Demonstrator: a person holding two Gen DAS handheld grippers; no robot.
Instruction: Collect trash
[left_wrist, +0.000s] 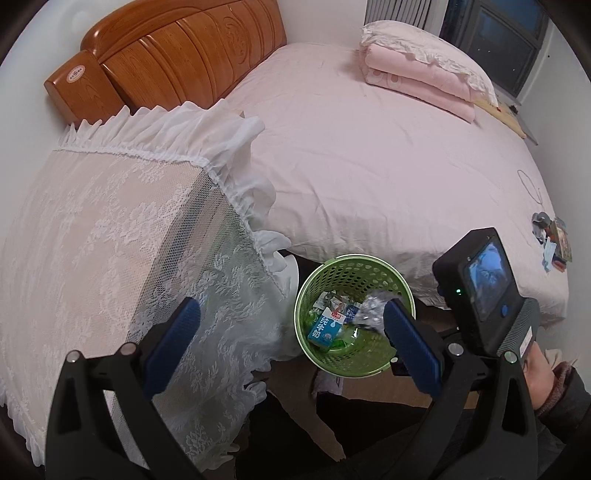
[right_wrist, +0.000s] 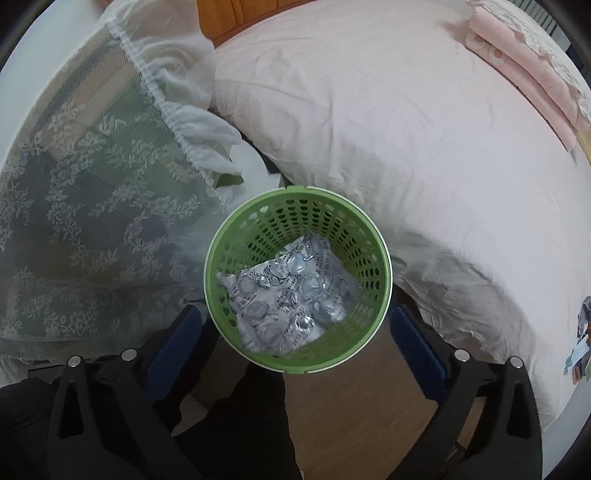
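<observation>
Your silver blister pack (right_wrist: 291, 295) lies blurred inside the green basket (right_wrist: 380, 254), which sits on the floor at the bed's edge. From the left wrist view a blue-and-white carton (left_wrist: 325, 326) and crumpled wrappers (left_wrist: 332, 301) rest in that basket too. Your right tongs (right_wrist: 295, 332) gape wide around the basket's near rim, holding nothing. Your left tongs (left_wrist: 291, 336) are equally wide and empty. The pink bed (right_wrist: 406, 110) spreads toward 1 o'clock; a lace-covered stand (right_wrist: 92, 221) sits at 9 o'clock.
</observation>
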